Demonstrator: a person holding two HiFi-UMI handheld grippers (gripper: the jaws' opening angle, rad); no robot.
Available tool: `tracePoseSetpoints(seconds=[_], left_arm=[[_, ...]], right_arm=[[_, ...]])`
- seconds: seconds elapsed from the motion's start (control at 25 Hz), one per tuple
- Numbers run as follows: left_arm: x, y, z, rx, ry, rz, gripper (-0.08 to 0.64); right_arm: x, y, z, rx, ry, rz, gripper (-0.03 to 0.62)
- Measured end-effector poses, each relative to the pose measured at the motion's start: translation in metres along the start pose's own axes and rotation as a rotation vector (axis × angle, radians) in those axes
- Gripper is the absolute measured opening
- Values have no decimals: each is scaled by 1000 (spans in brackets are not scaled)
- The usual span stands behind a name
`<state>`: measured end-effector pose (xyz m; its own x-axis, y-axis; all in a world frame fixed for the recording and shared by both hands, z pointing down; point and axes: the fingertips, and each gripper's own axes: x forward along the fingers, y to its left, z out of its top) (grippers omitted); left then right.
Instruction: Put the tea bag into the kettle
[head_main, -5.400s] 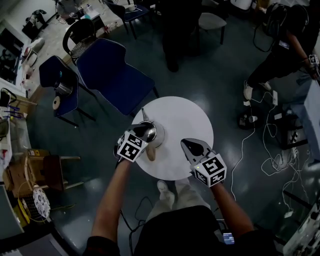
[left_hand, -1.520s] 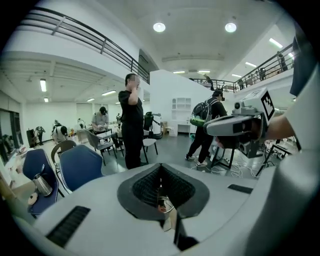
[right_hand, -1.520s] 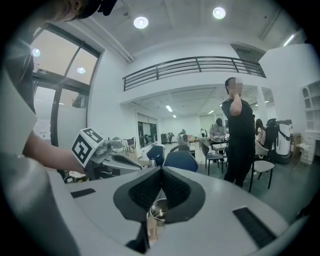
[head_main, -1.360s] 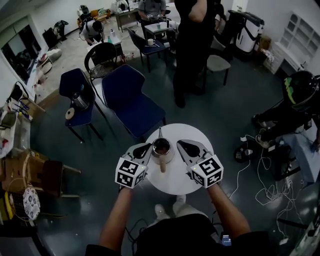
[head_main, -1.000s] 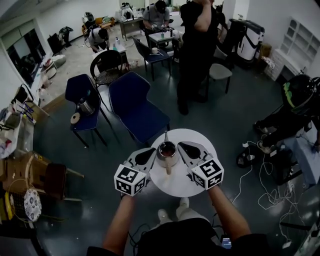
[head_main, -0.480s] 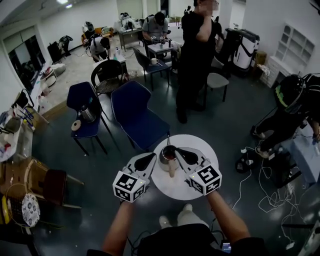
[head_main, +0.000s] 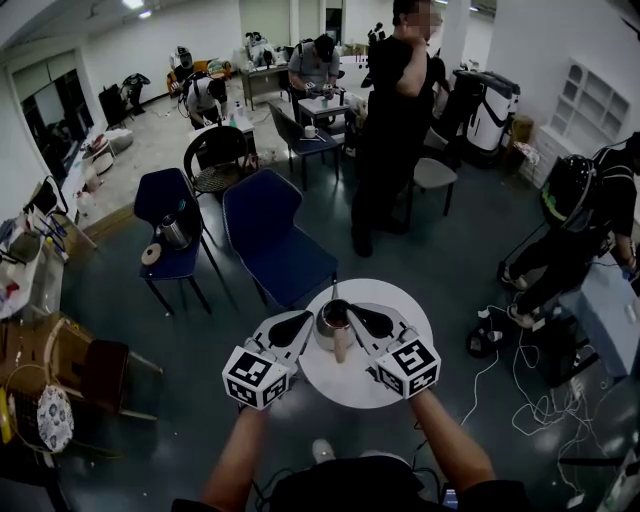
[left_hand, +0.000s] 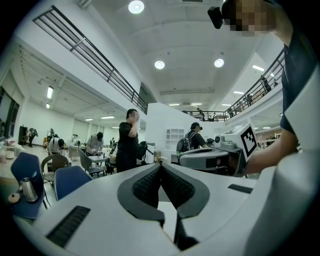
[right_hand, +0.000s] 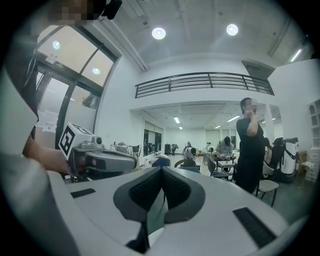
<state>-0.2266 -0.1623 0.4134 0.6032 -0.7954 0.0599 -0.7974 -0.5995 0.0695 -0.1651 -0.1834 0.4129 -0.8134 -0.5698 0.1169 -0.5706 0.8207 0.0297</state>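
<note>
1. Tea bag: I can't find it in any view. Neither claw carries it, and no bare part of the round white table (head_main: 347, 386) shows it. The kettle's mouth reads only as a dark pool from the head view, so my guess is that the bag is already inside, but I can't confirm that.
2. Left gripper (left_hand: 160, 167): its own view shows the two ribbed pads pressed together at the tips with nothing pinched between them.
3. Right gripper (right_hand: 161, 171): its pads also meet at the tips, and only floor shows through the slit lower down, so it holds nothing.
4. The relation that matters is that the kettle (head_main: 333, 320) stands on the table directly between the two claws. The left claw's tip is just beside the kettle's left wall and the right claw's tip is just beside its right wall.
5. I can't call either claw nearer, as both look about equally close from above.
6. The kettle's long axis runs toward and away from me. Its wooden handle (head_main: 340, 347) points back at me and the thin spout (head_main: 333, 291) points off toward the blue chair (head_main: 275, 240).
7. Both gripper views look level across the room rather than down, and neither shows the kettle, so the claws flank it without aiming at it.
8. If the bag is in, I judge the task essentially finished. If not, I would need to locate it before either claw moves.
</note>
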Motion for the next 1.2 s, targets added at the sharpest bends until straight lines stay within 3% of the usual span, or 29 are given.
tracePoseSetpoints(seconds=[0.12,0.56,1.2], left_arm=[[5,-8,6,-36,-26,-1,15],[11,-46,11,-33,-2,22,17],[-8,-110,12,11,-2,75,17]], right_arm=[[-8,-4,1,-1,1,5,17],[-48,-3,5,24,-2,31,17],[-110,21,14,24,-57,76,17]])
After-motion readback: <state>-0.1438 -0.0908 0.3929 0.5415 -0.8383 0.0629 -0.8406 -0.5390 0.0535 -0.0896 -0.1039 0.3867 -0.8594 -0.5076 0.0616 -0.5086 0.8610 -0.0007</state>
